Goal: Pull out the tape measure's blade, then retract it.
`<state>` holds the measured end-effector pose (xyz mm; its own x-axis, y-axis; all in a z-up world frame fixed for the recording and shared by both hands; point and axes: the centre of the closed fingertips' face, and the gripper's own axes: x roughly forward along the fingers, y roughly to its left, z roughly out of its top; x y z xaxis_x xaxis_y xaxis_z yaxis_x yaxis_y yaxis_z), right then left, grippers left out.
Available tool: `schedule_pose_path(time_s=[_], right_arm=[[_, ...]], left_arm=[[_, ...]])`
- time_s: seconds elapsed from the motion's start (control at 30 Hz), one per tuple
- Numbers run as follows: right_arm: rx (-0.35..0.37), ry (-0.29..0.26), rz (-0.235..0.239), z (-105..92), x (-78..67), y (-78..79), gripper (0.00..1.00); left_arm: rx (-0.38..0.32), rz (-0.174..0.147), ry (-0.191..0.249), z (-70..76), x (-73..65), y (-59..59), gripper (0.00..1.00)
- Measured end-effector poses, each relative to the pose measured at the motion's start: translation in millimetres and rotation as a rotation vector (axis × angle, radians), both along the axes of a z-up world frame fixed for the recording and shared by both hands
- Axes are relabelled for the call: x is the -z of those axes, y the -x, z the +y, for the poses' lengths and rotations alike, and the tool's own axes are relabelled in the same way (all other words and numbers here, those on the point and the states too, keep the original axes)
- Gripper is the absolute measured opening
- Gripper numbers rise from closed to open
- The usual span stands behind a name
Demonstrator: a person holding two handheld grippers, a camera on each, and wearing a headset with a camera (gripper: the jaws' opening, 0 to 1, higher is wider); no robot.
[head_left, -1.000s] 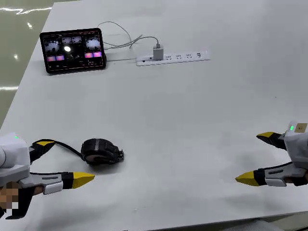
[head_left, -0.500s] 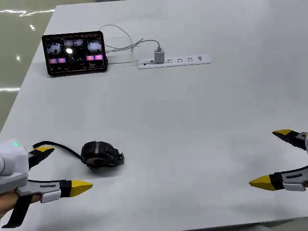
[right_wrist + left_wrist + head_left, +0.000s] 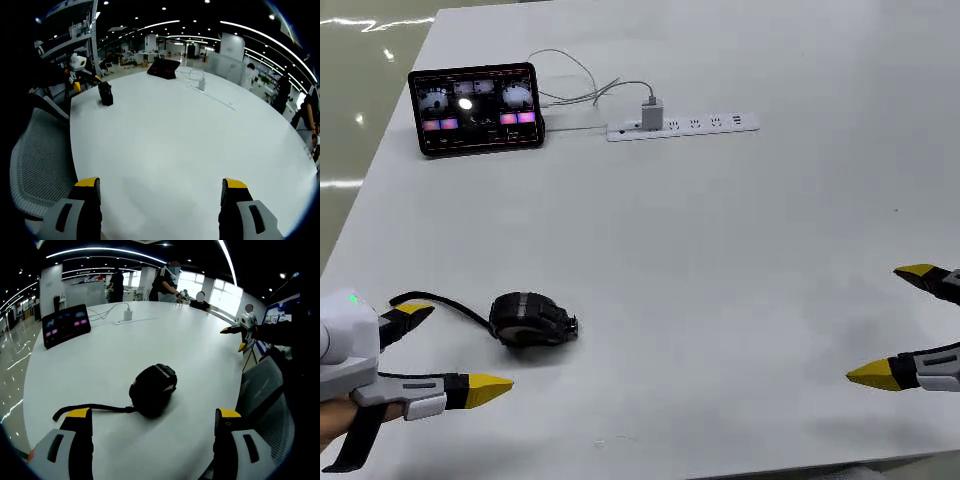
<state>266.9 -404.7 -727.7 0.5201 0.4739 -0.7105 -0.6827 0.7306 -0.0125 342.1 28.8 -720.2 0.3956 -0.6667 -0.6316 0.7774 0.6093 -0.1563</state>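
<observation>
There, in the lower left of the head view, one black tape measure [image 3: 532, 319] lay on the white table [image 3: 720, 250]. It sat just ahead of the left tool [image 3: 460, 345] and apart from it. That tool's jaws stood wide apart and held nothing. In the left gripper view the case sat mid-frame, ahead of and between the two yellow-tipped jaws, and its black strap [image 3: 440, 300] trailed toward the left-hand jaw.

The right tool [image 3: 883, 322] hung at the lower right edge, well apart from the tape measure, jaws likewise spread and empty.

So there were two tools. At the upper left stood one lit tablet [image 3: 475, 105], and to its right lay one power strip [image 3: 685, 125] with one white charger [image 3: 651, 110] plugged in. The table was plain and smooth. Around it was an open office with ceiling light strips, several people at the far side and a grey mesh chair [image 3: 265, 390].
</observation>
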Motion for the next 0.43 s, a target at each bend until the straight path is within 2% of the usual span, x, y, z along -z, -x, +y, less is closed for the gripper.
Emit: schedule_pose_path(time_s=[0.03, 0.07, 0.13, 0.27, 0.3, 0.43], right_arm=[[0.001, 0.001, 0.002, -0.5, 0.6, 0.8, 0.99], [0.001, 0.005, 0.002, -1.3, 1.2, 0.9, 0.99], [0.006, -0.001, 0.003, -1.3, 1.2, 1.4, 0.99], [0.004, 0.003, 0.000, -1.8, 1.7, 1.7, 0.99], [0.005, 0.004, 0.002, -1.9, 1.9, 2.2, 0.99], [0.007, 0.006, 0.001, -2.7, 1.5, 2.5, 0.99]], left_arm=[[-0.004, -0.021, -0.008, 1.4, -0.4, -2.7, 0.99], [-0.004, 0.006, -0.009, 1.8, 1.5, 0.4, 0.99], [-0.005, -0.008, -0.011, 3.0, 0.8, -1.0, 0.99], [-0.009, 0.006, -0.009, 5.0, 0.7, -0.6, 0.99], [-0.011, -0.004, -0.009, 5.7, -0.7, -1.8, 0.99], [-0.015, -0.007, -0.008, 6.9, -2.8, -4.3, 0.99]])
